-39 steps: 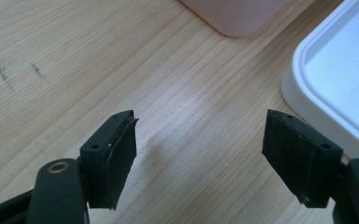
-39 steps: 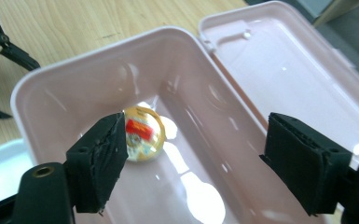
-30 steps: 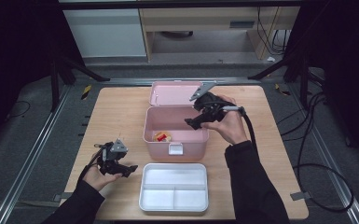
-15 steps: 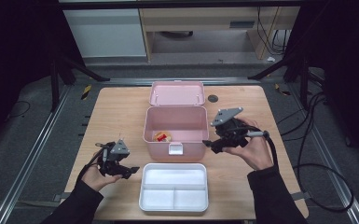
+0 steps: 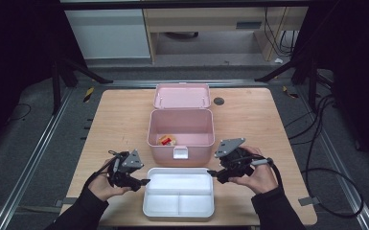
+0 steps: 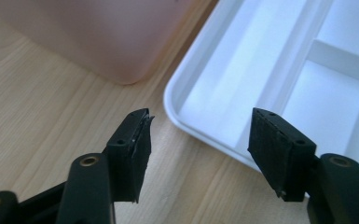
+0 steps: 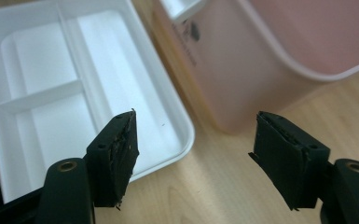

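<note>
White divided tray [image 5: 178, 194] lay on your table [image 5: 120, 120], your left gripper [image 5: 142, 181] and right gripper [image 5: 212, 173] flanking its rim, fingers [image 6: 133, 144] apart, just narrowing, grasping nothing, pink box [image 5: 180, 128] just behind.

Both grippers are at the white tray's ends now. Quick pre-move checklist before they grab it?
1. Left gripper at the white tray's left rim, jaws open and just been closing, nothing between them: ok.
2. Right gripper at the tray's right rim, jaws open and just been closing, nothing held: ok.
3. Jaws straddling the rim: not ok; in both gripper views the rim lies ahead of the jaws, not between them.
4. Tray compartments bare, nothing to spill: ok.
5. Pink box open, lid back, small items on its floor: ok.
6. Whether the tray would fit inside the box: cannot tell.
</note>
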{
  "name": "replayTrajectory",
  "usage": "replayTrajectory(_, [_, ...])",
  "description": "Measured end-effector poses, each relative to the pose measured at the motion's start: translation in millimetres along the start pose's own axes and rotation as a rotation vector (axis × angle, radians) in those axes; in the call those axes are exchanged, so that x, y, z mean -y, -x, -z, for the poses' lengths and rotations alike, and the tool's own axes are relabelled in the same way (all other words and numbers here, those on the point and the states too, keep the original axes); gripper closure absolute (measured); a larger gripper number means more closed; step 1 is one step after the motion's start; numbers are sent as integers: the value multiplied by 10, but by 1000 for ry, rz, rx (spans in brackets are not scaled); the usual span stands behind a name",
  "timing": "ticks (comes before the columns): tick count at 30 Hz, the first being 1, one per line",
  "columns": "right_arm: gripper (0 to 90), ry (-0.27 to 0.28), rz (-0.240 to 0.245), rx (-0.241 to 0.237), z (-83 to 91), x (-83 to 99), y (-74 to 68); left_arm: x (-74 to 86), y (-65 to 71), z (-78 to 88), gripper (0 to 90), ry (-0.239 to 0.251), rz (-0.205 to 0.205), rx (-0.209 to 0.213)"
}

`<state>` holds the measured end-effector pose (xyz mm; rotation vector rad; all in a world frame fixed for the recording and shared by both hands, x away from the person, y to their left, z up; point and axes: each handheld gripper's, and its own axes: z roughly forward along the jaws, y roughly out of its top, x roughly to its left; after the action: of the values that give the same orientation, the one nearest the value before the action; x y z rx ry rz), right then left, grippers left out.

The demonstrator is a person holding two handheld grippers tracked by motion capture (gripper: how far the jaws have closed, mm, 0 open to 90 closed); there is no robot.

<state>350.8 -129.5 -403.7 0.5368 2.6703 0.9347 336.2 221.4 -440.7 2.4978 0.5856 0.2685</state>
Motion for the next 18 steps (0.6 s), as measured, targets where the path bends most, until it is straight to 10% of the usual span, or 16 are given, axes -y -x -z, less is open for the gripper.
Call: replayTrajectory(18, [491,-123,53,-124,-426,185,-328,-84,203,-183,526,-79,-126,85])
